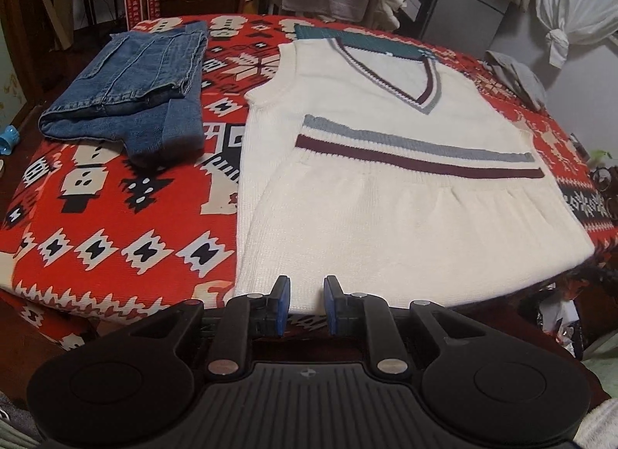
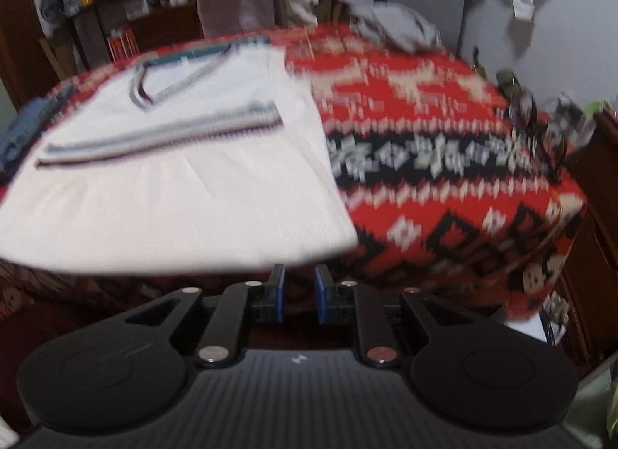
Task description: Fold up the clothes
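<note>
Facing you hem-first, one white vest [image 1: 386, 194] points its collar away; one folded jeans [image 1: 127, 90] lies beside it; your left gripper [image 1: 307, 306] and right gripper [image 2: 299, 294] both gape, holding nothing

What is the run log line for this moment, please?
white knit V-neck vest: flat, unfolded | folded blue denim jeans: left | left gripper: open | right gripper: open

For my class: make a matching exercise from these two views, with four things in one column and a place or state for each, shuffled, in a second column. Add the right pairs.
Things
1. white knit vest
2. folded jeans
3. grey garment
4. left gripper

Places or states
A. crumpled at the far right edge of the table
B. open, holding nothing, at the vest's near hem
C. spread flat, V-neck away from the camera
D. folded, left of the vest

Pairs: 1-C, 2-D, 3-A, 4-B
</note>
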